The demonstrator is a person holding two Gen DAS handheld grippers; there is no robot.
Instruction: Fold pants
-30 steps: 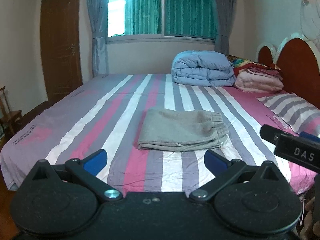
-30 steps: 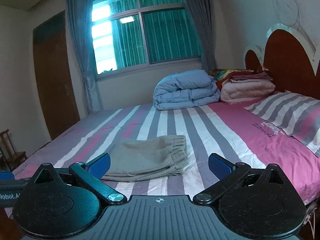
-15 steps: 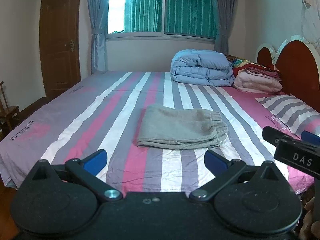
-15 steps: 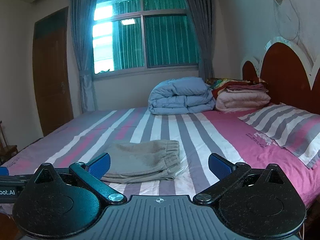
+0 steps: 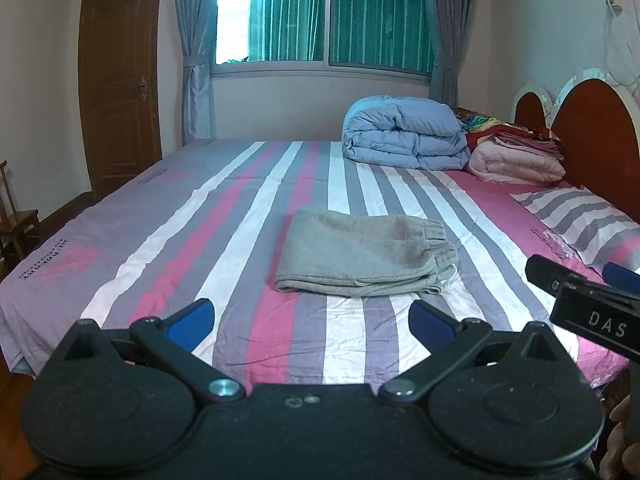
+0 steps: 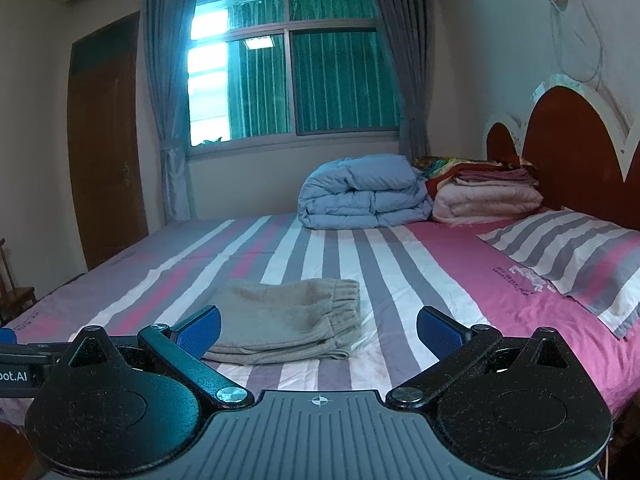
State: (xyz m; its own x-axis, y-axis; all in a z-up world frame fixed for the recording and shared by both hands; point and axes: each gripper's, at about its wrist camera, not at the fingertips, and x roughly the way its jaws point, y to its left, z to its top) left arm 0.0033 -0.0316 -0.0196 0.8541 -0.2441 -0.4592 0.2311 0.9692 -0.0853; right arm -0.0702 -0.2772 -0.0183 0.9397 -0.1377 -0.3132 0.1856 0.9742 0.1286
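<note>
Grey pants (image 5: 360, 254) lie folded into a compact stack on the striped bed sheet (image 5: 224, 216), waistband to the right. They also show in the right wrist view (image 6: 288, 320). My left gripper (image 5: 312, 320) is open and empty, held back from the bed's near edge, short of the pants. My right gripper (image 6: 318, 326) is open and empty, also back from the pants. Part of the right gripper (image 5: 588, 308) shows at the right edge of the left wrist view.
A folded blue duvet (image 5: 404, 136) and a stack of pink blankets (image 5: 516, 156) sit at the bed's far side. A striped pillow (image 6: 568, 256) lies by the red headboard (image 6: 576, 152). A wooden chair (image 5: 16, 220) and door (image 5: 120, 80) stand at left.
Both grippers have drawn back and tilted up a little, so the pants sit lower and slightly farther in both views. The pants have not moved. Both grippers stay open.
</note>
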